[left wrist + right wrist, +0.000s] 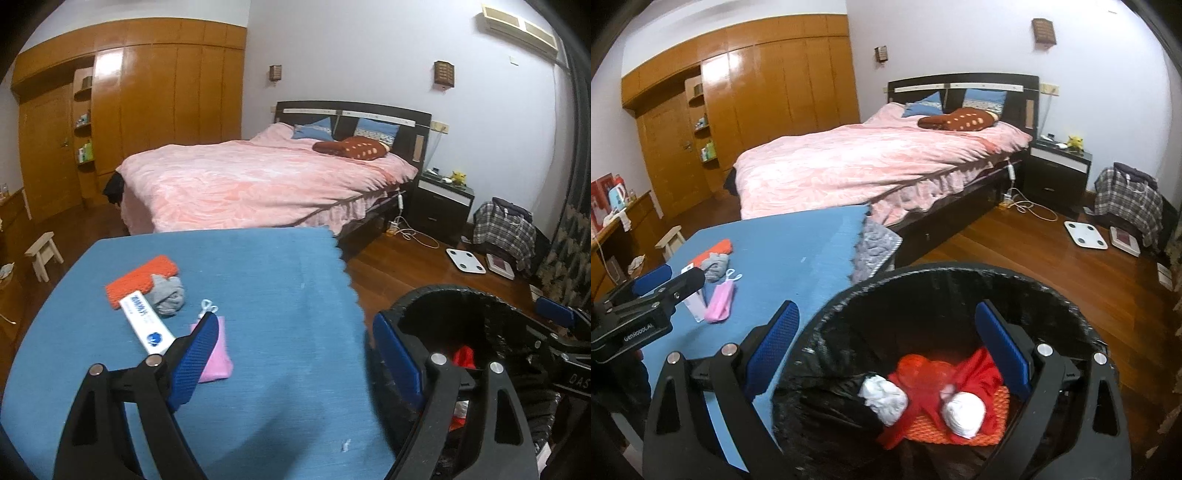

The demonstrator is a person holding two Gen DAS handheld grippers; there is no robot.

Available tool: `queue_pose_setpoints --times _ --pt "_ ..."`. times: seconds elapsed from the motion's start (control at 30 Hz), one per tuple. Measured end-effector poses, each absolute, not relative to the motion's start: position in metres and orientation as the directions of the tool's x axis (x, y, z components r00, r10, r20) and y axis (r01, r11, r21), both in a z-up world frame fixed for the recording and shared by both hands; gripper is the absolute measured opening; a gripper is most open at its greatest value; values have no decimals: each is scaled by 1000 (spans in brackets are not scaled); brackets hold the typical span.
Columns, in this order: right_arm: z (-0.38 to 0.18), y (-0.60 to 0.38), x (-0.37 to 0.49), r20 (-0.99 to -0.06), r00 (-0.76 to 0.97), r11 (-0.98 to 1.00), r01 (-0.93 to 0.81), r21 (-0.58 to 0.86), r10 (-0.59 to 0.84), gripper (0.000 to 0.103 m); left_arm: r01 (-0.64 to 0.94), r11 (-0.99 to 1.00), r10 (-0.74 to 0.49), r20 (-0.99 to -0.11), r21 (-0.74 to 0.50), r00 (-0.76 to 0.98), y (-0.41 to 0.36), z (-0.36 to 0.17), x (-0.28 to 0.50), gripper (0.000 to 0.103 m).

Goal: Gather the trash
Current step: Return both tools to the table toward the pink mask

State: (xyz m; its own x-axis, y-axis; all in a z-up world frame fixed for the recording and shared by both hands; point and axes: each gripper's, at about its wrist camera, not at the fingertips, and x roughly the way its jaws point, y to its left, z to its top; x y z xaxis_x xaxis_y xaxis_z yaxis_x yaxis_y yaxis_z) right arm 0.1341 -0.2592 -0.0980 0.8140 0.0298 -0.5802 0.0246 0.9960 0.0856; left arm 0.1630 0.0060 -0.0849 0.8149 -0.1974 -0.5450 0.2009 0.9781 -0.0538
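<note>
Hand-held gripper point(291, 360) open above blue tablecloth point(258, 266), bedroom.

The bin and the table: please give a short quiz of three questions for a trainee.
1. True or false: the bin already holds trash.
2. Which item on the table is pink?
A. mask
B. cloth
C. box
3. Fill in: the left gripper is ____, with nothing between its fingers.

Key: 1 true; 2 A; 3 open.
</note>
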Motion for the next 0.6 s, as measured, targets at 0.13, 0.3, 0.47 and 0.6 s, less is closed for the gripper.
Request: queue_pose_setpoints --times 0.13,0.3,0.47,0.6 --pt "-98 -244 141 -582 812 996 -3 86 53 94 173 984 -173 -541 -51 823 21 -83 164 84" --pt "-99 -229 150 -587 806 996 -34 85 77 94 137 989 -143 -542 -51 828 41 -82 168 84" --pt "-97 -208 162 -583 806 994 -67 83 103 94 107 993 -118 -540 -52 834 58 -83 172 84" --pt "-96 -192 171 -578 806 992 -96 84 127 94 83 995 -100 -542 -56 835 72 -85 174 84"
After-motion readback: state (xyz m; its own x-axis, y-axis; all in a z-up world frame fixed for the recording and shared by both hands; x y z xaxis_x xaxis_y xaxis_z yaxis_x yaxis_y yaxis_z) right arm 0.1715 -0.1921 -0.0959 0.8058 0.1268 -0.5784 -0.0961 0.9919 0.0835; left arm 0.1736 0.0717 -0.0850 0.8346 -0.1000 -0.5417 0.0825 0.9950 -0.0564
